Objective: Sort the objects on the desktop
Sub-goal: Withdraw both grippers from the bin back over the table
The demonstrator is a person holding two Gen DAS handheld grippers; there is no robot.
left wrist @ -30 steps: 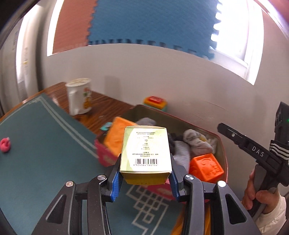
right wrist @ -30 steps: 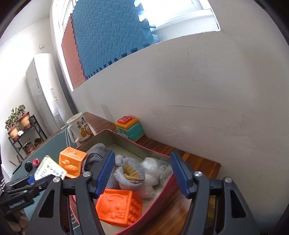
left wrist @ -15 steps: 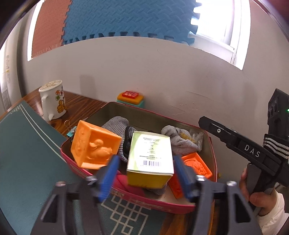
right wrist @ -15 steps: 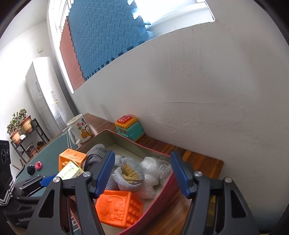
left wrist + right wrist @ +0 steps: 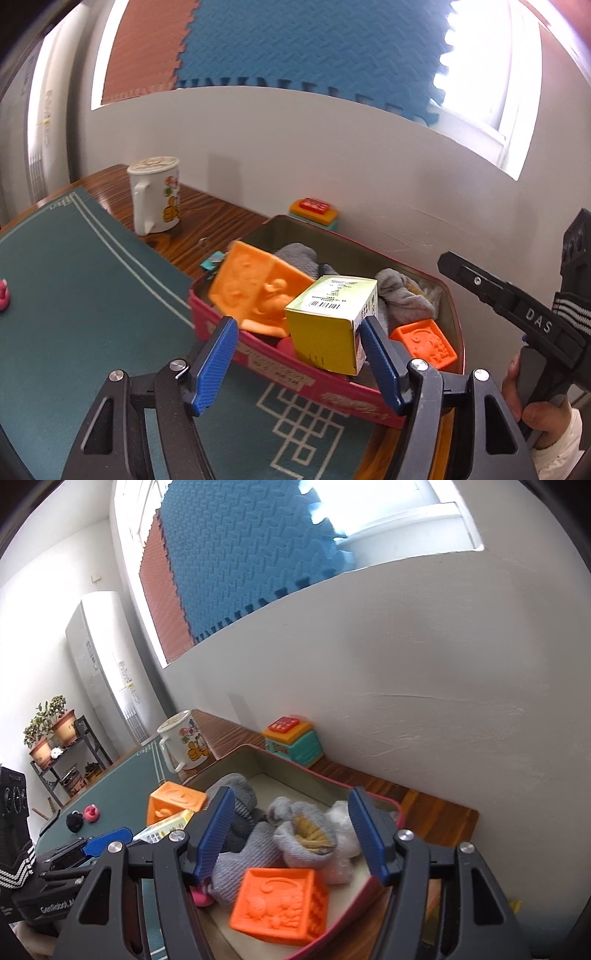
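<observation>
Left gripper [image 5: 297, 360]: blue-padded fingers spread wide, nothing between the pads. It hovers at the near rim of the pink tin box [image 5: 258, 360].

Yellow-green carton [image 5: 330, 325]: lies tilted inside the tin at the near wall, leaning against the light-orange duck block [image 5: 258, 288]. Barcode and small printed text on its pale top face; the text is too fine to read. The right pad looks just beside the carton's edge; contact cannot be judged.

Other contents of the tin: grey socks [image 5: 402, 295] bunched toward the back, and a deeper orange embossed block [image 5: 424, 341] at the right end. From the right wrist view that same block [image 5: 280, 904] sits nearest the camera, with the socks [image 5: 303, 830] behind it.

Right gripper [image 5: 291, 836]: fingers likewise held apart, empty, poised above the tin's right end. Seen from the left wrist view, its black body [image 5: 517, 317] carries white lettering "DAS".

Left device body, seen from the right view, shows partial lettering "GenRobot".

White Garfield mug [image 5: 157, 194] stands on the wooden desk [image 5: 207, 221] beyond the green mat [image 5: 74, 277]. A small multicoloured toy [image 5: 314, 210] sits against the wall behind the tin. Pink small object [image 5: 91, 812] and a black one [image 5: 75, 821] rest on the mat, well apart from the tin.
</observation>
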